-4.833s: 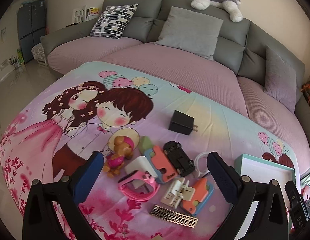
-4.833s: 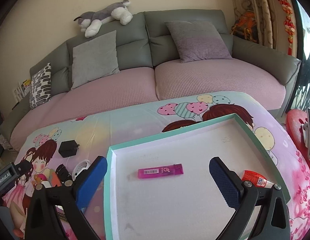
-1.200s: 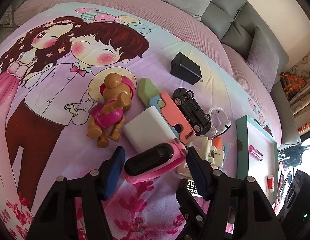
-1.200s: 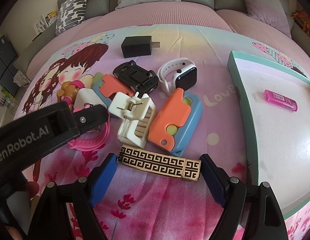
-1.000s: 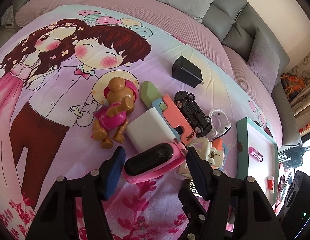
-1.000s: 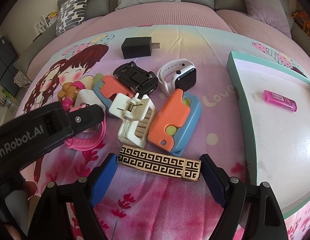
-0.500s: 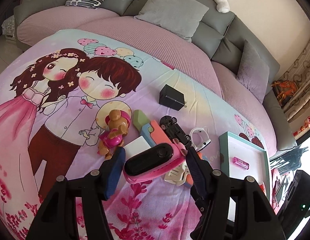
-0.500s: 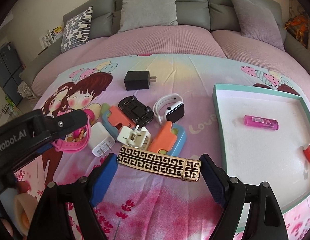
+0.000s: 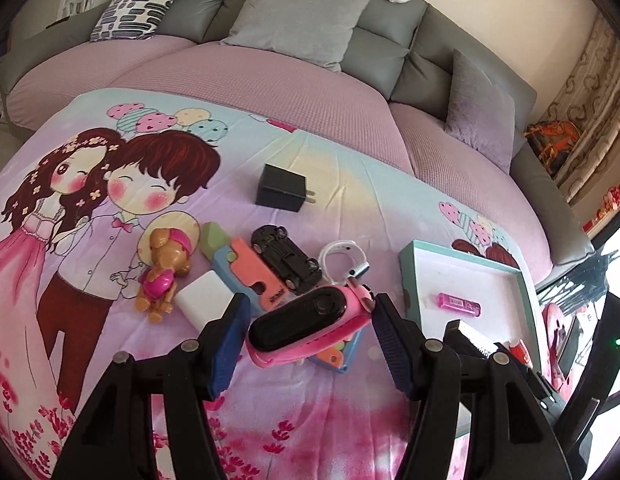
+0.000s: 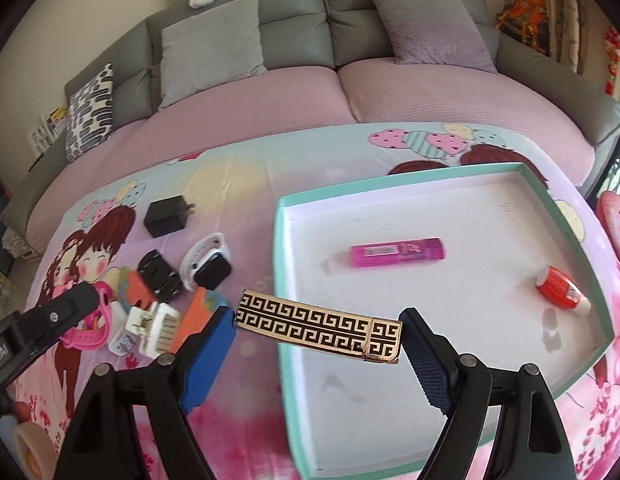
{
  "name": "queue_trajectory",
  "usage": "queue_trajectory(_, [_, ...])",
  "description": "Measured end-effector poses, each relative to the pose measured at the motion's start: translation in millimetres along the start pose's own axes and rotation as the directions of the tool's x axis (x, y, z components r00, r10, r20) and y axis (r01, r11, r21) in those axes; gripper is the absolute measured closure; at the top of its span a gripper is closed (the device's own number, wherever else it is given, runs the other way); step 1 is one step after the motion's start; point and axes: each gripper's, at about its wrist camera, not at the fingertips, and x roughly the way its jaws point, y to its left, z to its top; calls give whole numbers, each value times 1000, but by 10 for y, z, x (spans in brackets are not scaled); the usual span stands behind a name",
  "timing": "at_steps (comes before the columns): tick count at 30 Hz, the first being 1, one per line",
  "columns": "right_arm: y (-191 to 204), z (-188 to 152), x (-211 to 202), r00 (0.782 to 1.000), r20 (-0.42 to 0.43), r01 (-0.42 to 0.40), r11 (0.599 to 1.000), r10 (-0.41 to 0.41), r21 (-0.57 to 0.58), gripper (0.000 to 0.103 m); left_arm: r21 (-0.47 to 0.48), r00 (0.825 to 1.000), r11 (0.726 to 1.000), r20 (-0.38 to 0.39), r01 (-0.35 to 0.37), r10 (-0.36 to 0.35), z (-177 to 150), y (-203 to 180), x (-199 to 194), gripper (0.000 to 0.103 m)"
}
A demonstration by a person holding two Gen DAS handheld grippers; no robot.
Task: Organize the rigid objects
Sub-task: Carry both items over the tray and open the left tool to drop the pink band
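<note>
- The gold-patterned bar (image 10: 318, 327) is clamped end to end between the pads of the right gripper (image 10: 317, 344), so its long axis runs across the jaws, which stand wide to span it; it hangs over the near left wall of the teal tray (image 10: 279, 264), half above the white floor.
- The pink watch (image 9: 310, 325) is gripped crosswise in the narrower left gripper (image 9: 308, 334), lifted clear of the pile on the cartoon blanket (image 9: 350, 184).
- The tray lies to the right of the left gripper and well apart from it; the right gripper is judged the nearer (a pink lighter (image 10: 398, 253) and a red tube (image 10: 560, 284) already lie inside).
- Compared with a second ago, both items are seen raised off the blanket, and the bar is carried from beside the pile to the tray's edge.
</note>
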Motion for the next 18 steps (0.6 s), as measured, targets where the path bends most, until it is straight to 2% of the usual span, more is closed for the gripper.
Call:
queue_trajectory(10, [-863, 72, 8, 992, -26, 126, 981, -123, 150, 18, 191, 997, 981, -69, 33, -20, -108, -856, 273, 39])
queue_trajectory(18, [-1327, 49, -18, 984, -45, 177, 955, -171, 237, 18, 295, 993, 954, -118, 50, -16, -192, -1375, 487, 38])
